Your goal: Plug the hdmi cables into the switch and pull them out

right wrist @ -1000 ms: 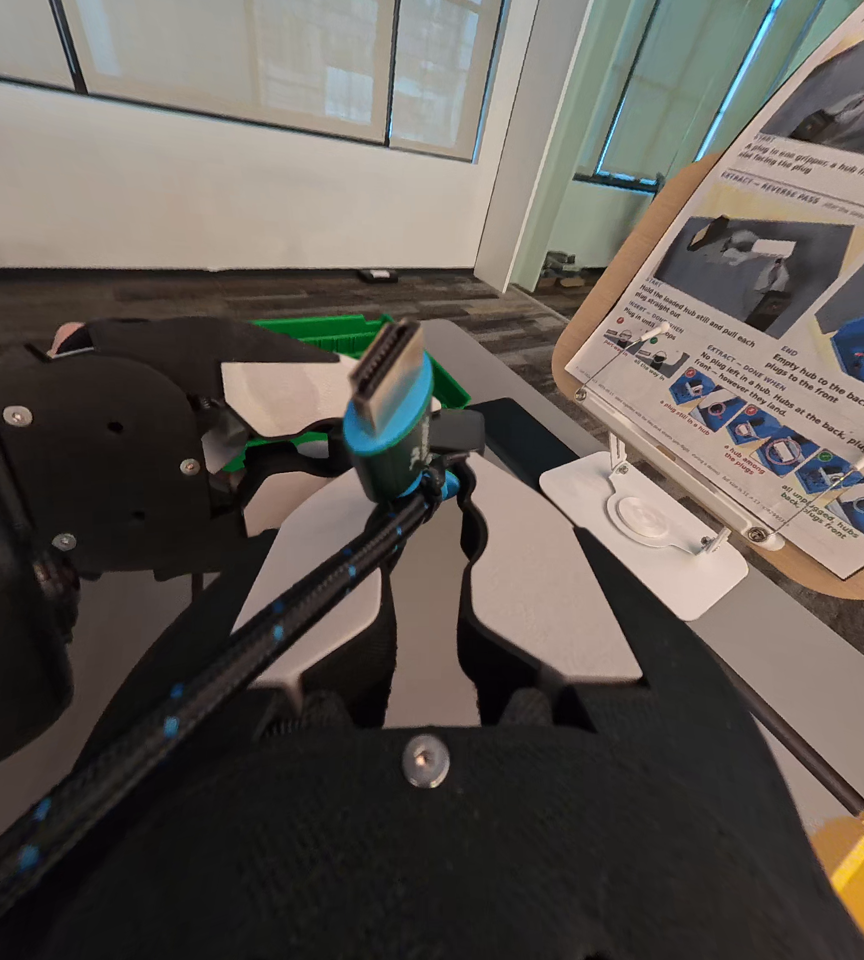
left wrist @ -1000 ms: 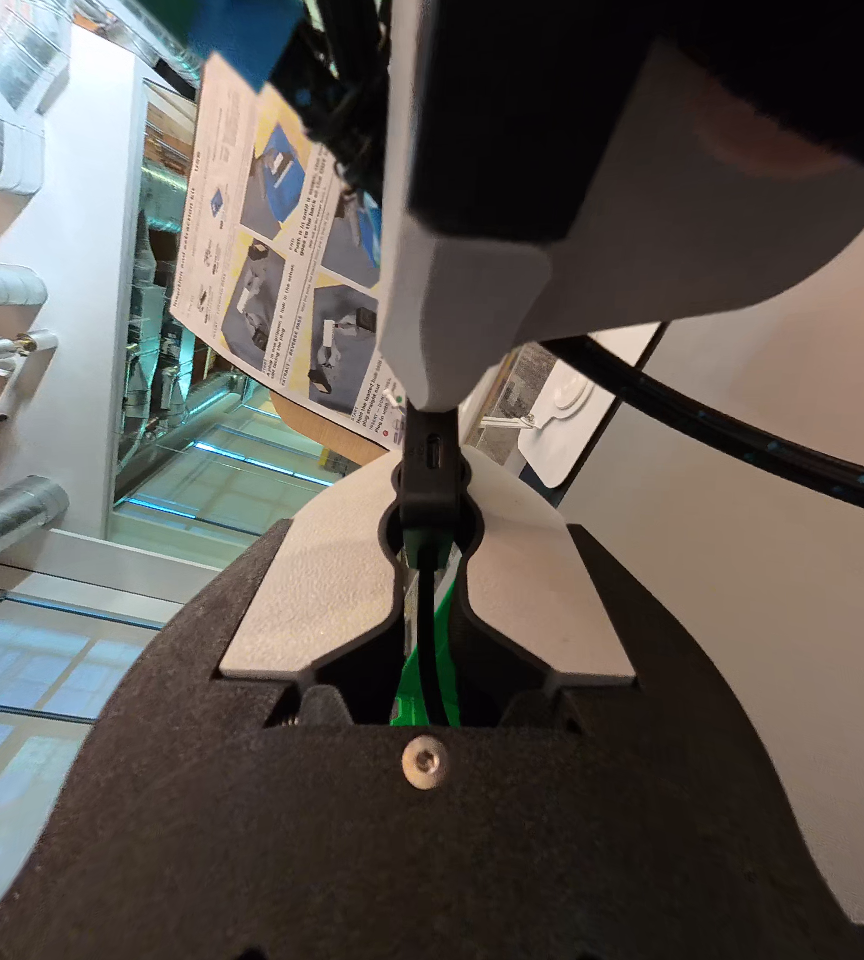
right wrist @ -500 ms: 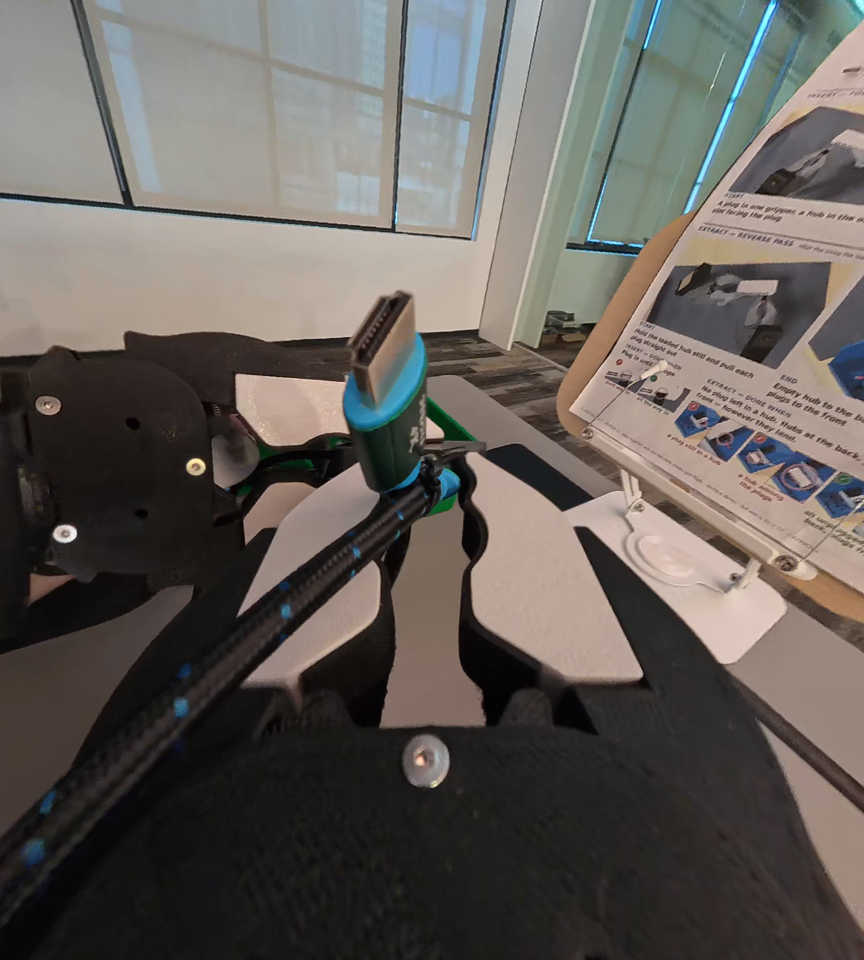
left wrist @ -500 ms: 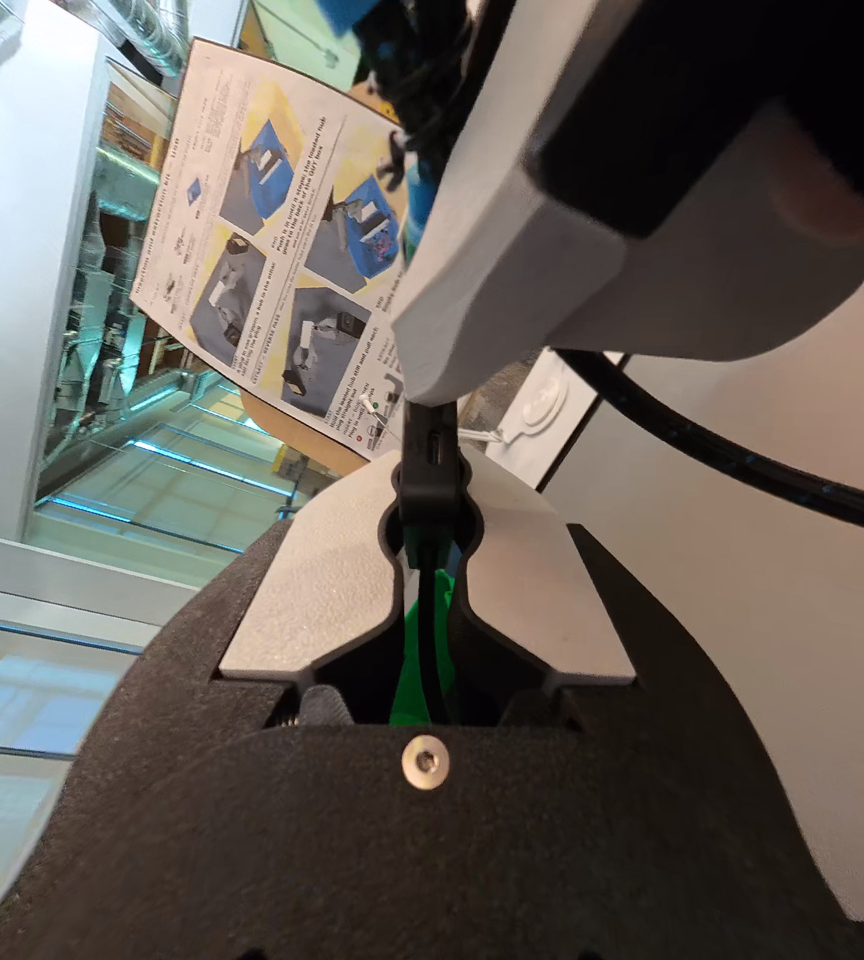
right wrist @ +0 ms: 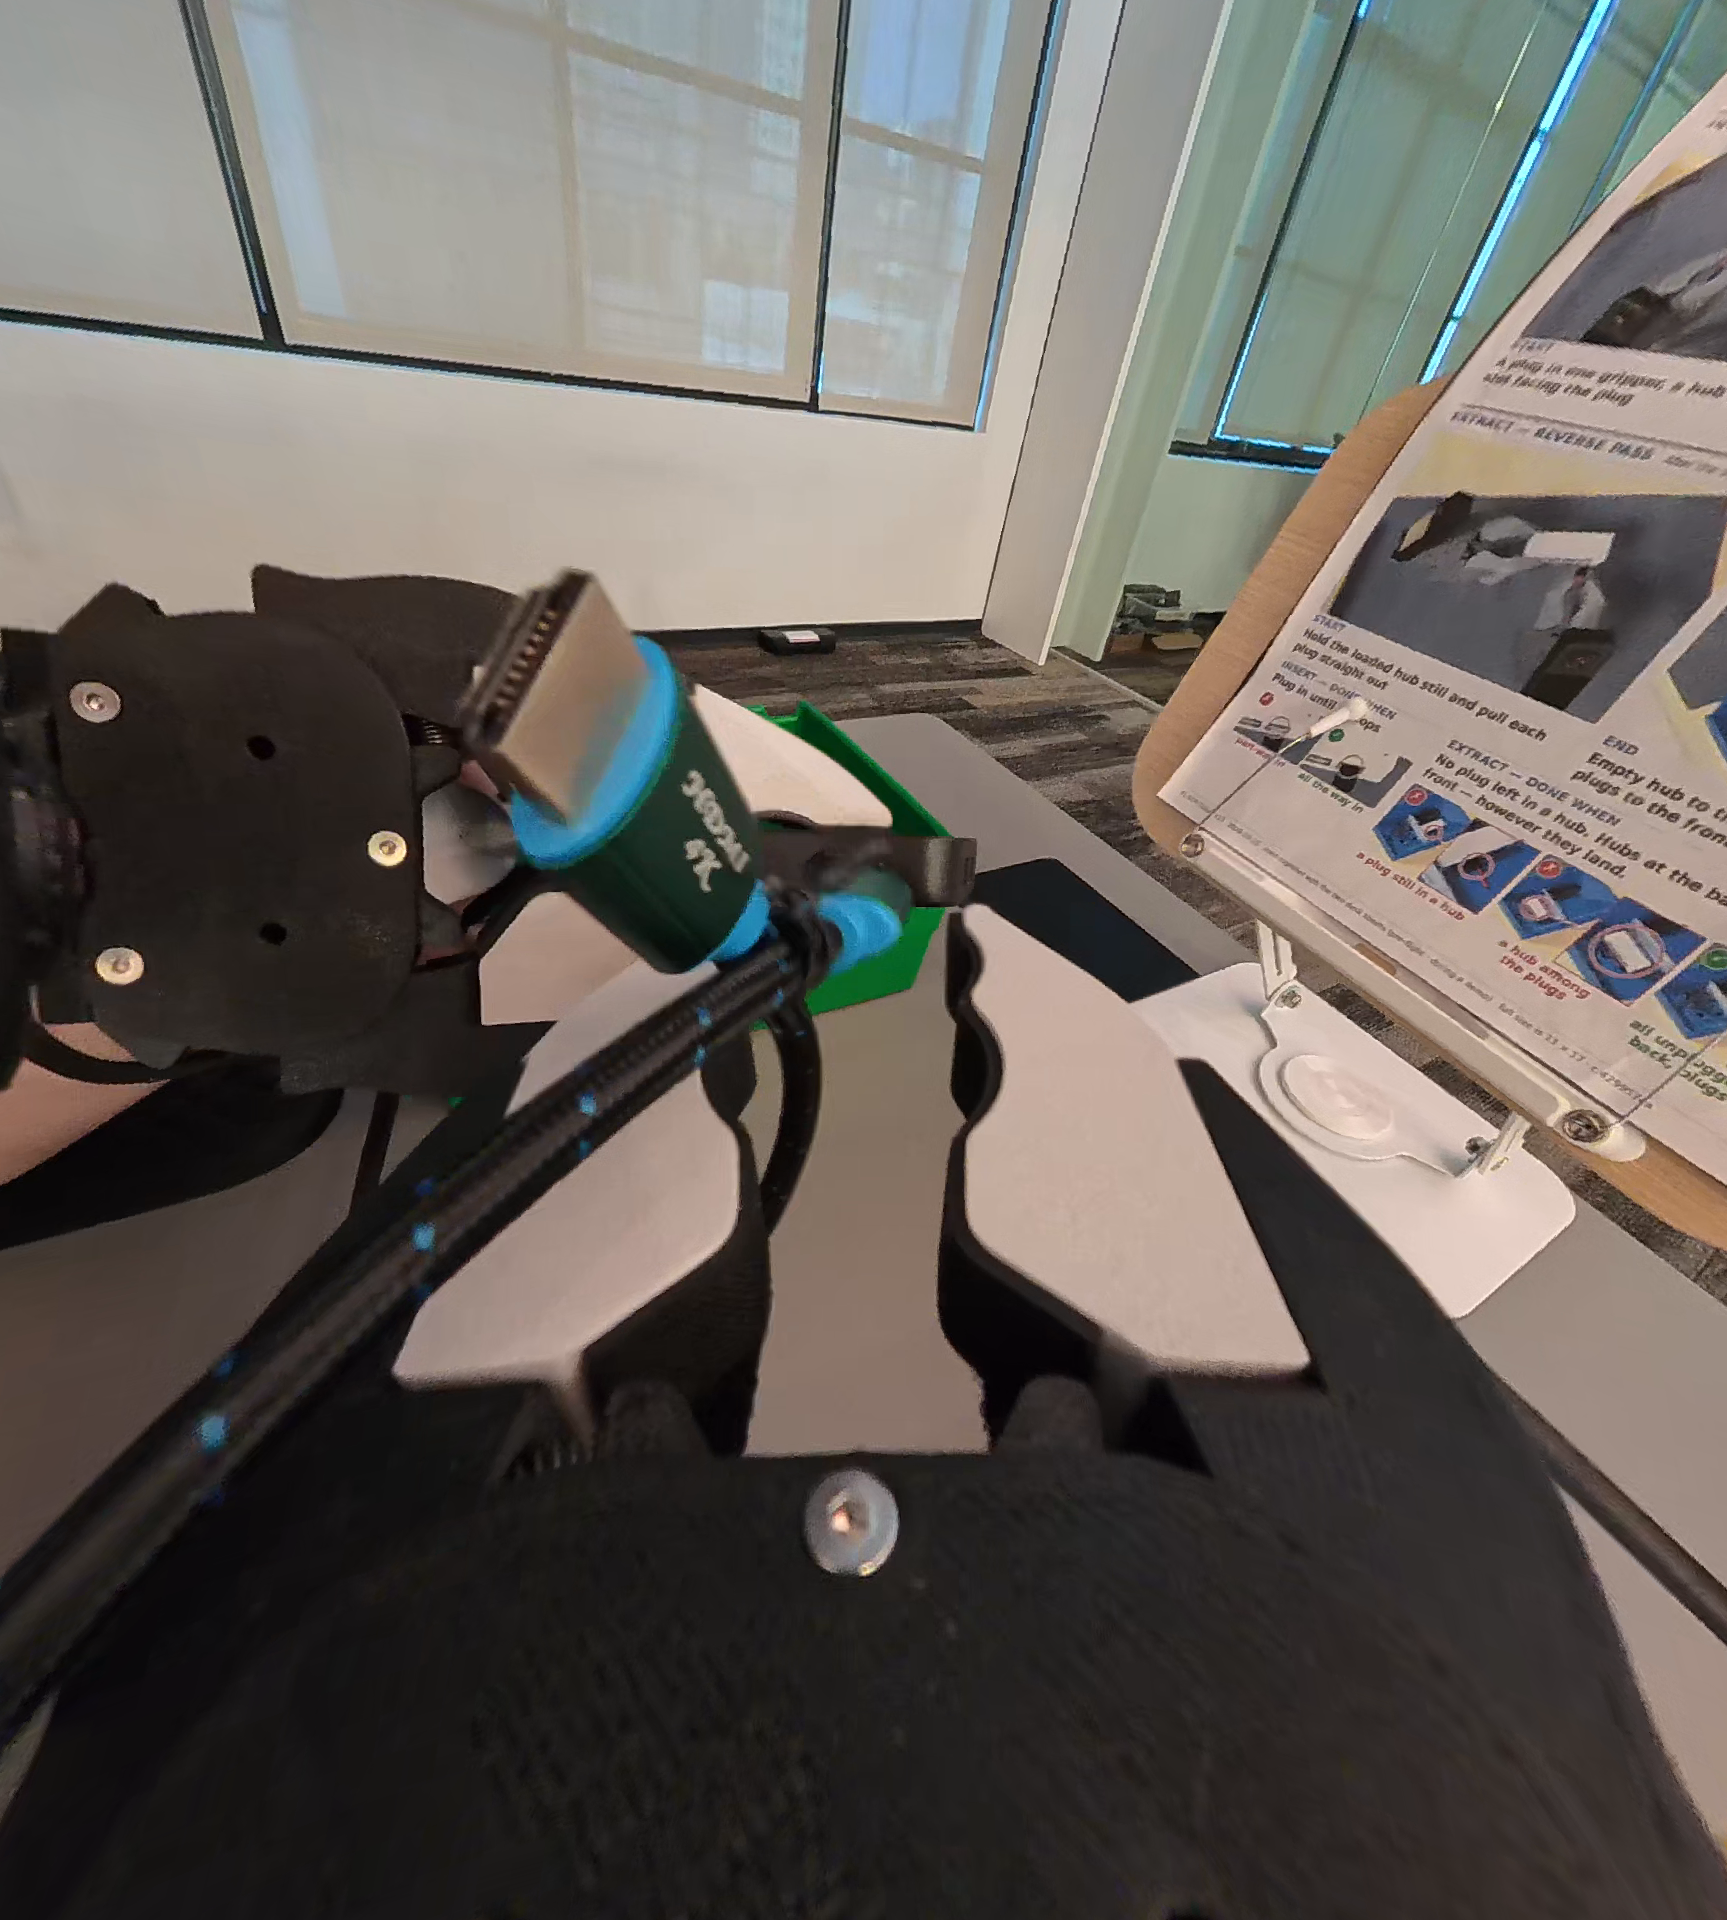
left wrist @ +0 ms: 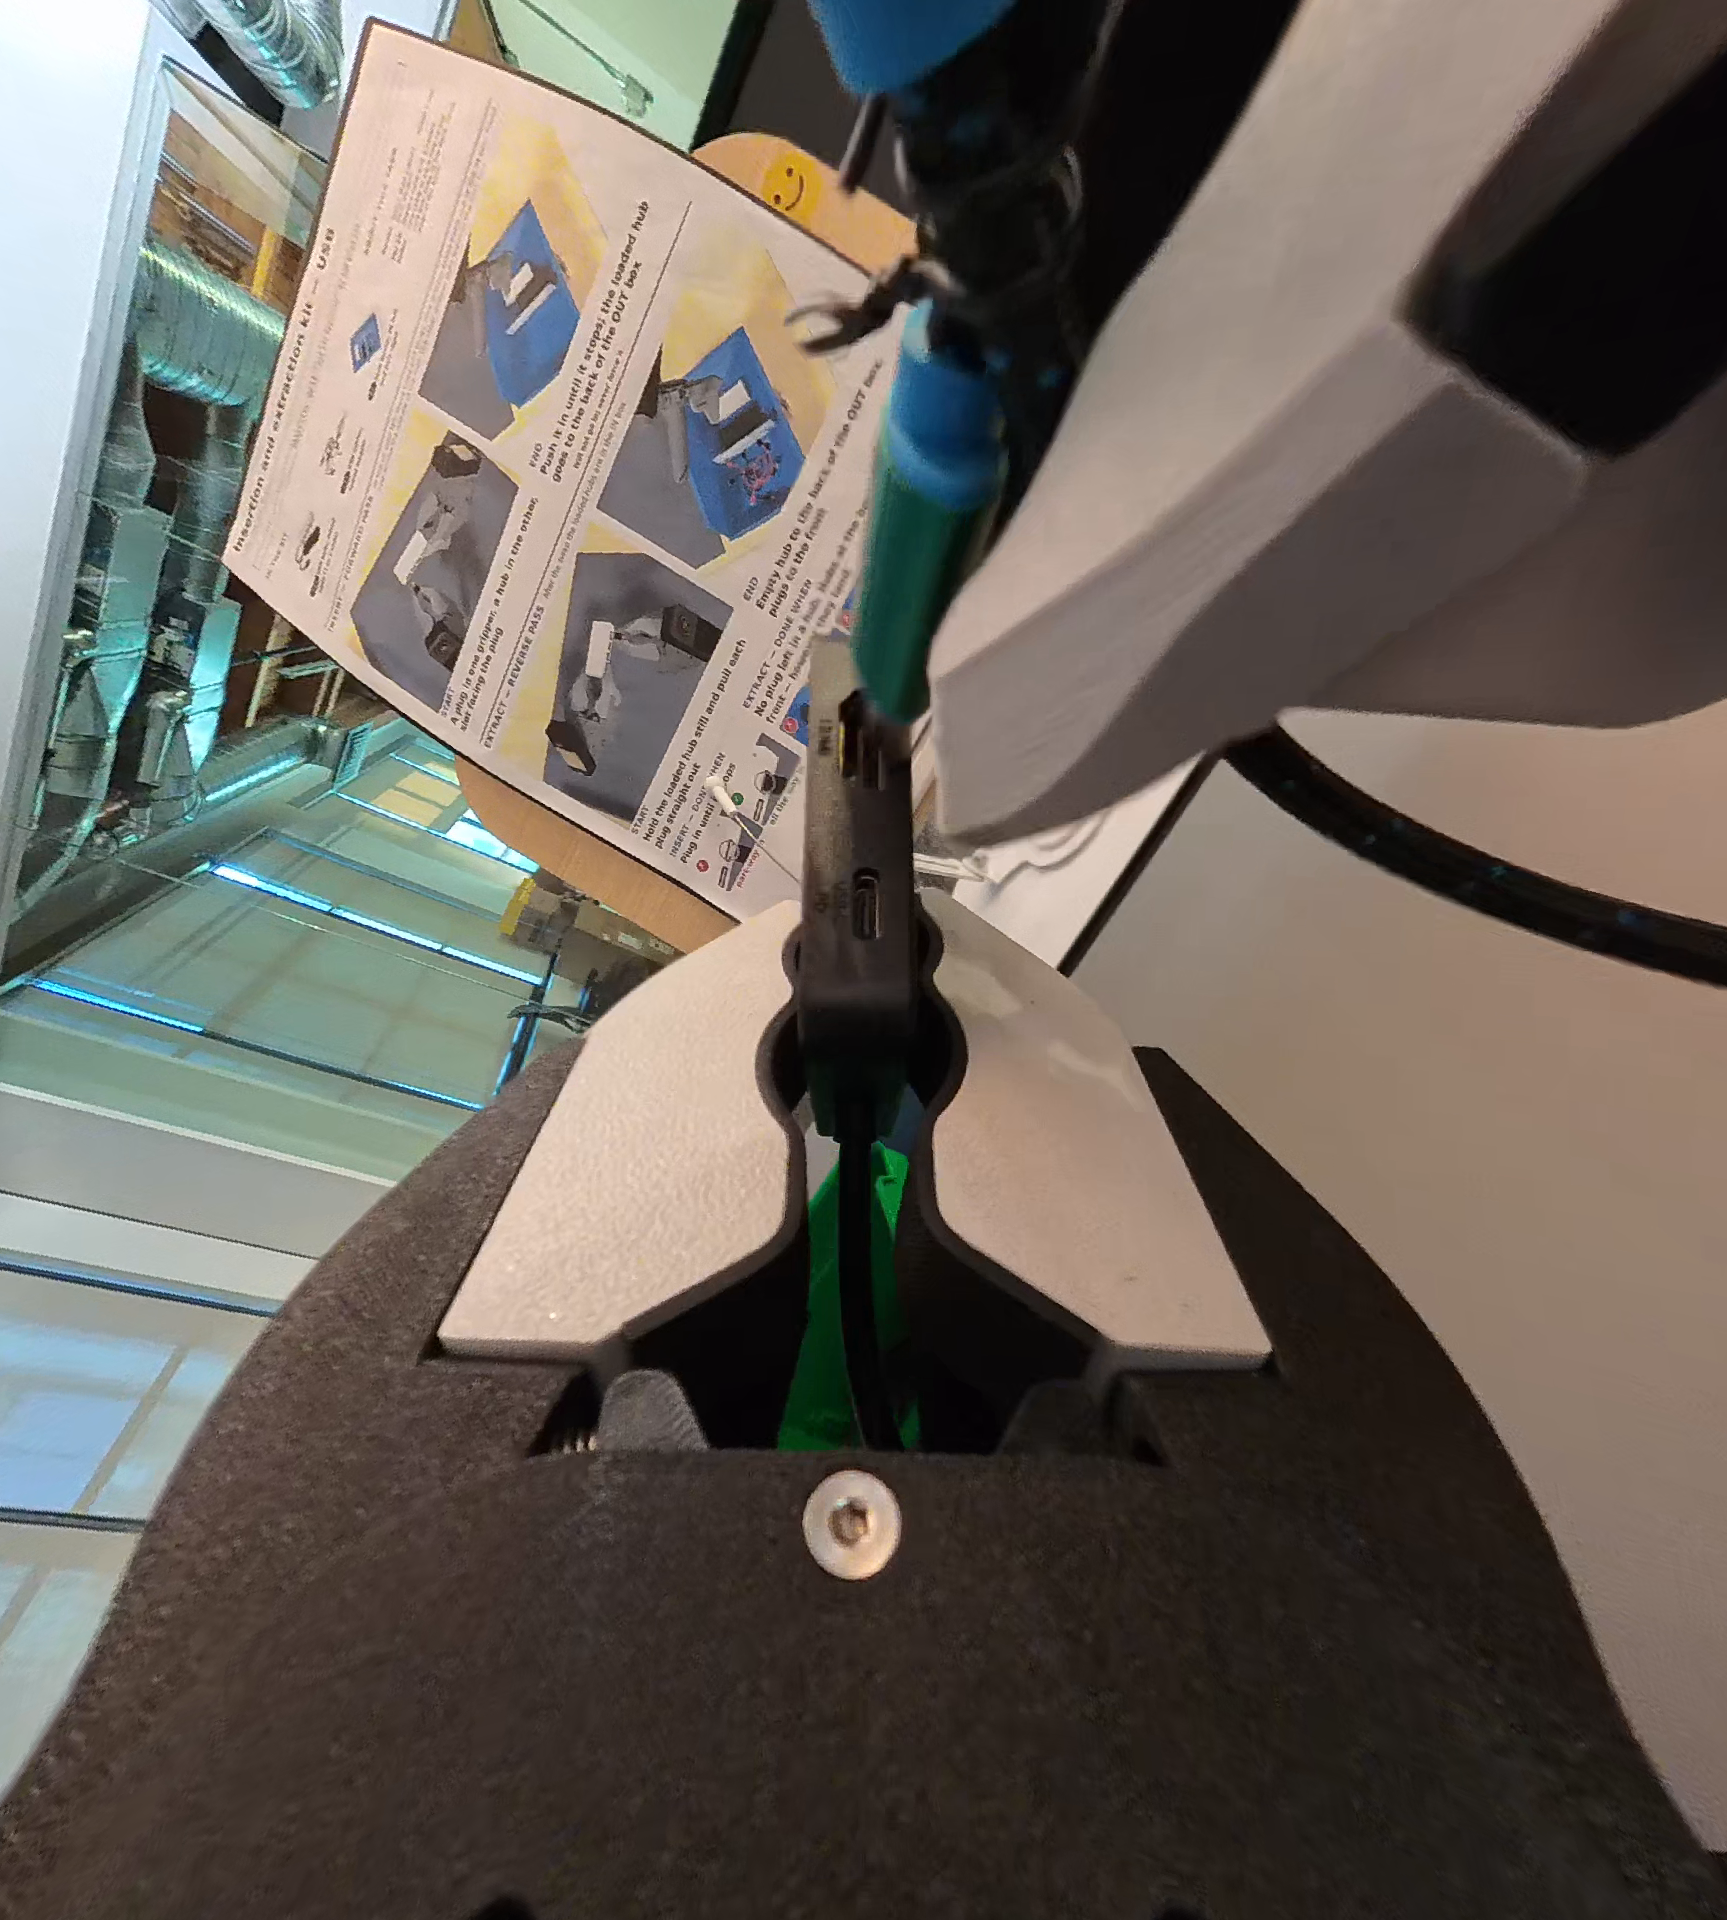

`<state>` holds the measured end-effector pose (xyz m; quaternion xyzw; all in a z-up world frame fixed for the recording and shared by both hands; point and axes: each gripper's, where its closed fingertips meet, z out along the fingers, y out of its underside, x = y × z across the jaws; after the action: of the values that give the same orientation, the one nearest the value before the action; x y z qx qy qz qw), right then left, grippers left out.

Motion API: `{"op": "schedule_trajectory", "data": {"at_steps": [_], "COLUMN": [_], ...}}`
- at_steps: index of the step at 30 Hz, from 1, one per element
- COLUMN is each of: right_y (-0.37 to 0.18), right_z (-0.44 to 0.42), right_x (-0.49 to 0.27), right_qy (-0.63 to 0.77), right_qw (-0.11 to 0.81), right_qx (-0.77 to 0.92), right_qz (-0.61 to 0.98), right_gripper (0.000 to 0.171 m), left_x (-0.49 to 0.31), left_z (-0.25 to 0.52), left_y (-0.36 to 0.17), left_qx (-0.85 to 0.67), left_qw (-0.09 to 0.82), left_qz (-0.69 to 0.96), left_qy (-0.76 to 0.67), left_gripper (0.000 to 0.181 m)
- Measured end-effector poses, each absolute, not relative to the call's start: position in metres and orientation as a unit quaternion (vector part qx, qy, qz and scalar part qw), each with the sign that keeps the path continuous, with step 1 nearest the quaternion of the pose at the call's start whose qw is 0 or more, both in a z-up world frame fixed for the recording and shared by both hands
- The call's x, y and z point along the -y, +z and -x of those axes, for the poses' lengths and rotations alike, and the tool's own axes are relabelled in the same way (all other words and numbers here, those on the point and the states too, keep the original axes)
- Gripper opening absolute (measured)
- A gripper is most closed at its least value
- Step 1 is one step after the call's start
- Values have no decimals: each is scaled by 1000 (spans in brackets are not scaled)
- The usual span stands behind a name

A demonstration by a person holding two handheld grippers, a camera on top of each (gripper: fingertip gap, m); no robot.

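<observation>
Nearby, instruction sheet (right wrist: 1524, 665) beyond green bin (right wrist: 869, 935).

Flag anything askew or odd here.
The HDMI plug sits askew in the right hand-held gripper: pinched at its base, it tilts up and left across one finger instead of pointing along them. Loose black strands stick out of the cable bundle. The switch looks straight in the left hand-held gripper.

You have the slim dark switch (left wrist: 854, 914) standing edge-on, ports facing you, a thin black lead trailing below. Your HDMI plug (right wrist: 630, 790), green-bodied with blue collars and bare metal tip, tilts up-left, unplugged, on its braided black cable (right wrist: 485, 1174).
</observation>
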<state>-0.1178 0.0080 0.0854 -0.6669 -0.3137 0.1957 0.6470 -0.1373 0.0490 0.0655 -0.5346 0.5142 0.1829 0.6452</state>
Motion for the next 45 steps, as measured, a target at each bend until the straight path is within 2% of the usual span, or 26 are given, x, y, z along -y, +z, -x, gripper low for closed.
{"op": "schedule_trajectory", "data": {"at_steps": [6, 17, 24, 34, 39, 45], "right_y": [89, 95, 87, 85, 87, 84], "right_z": [118, 122, 119, 117, 119, 111], "right_x": [-3, 0, -4, -5, -7, -10], "right_qy": [193, 232, 178, 180, 164, 146], "right_qw": [652, 656, 646, 641, 667, 648], "right_qx": [325, 318, 336, 318, 324, 337], "right_qz": [657, 644, 662, 675, 650, 667], "right_gripper": [23, 23, 23, 22, 22, 22], "left_x": [-48, -46, -47, -48, -49, -45], "left_z": [136, 135, 135, 136, 137, 132], "left_y": [66, 69, 66, 67, 65, 62], "left_qx": [-513, -508, -509, -502, -502, -509], "left_qw": [650, 657, 653, 655, 654, 654], "left_qz": [525, 505, 509, 494, 512, 507], "left_qy": [199, 235, 235, 275, 242, 236], "left_gripper": [14, 14, 14, 14, 13, 14]}}
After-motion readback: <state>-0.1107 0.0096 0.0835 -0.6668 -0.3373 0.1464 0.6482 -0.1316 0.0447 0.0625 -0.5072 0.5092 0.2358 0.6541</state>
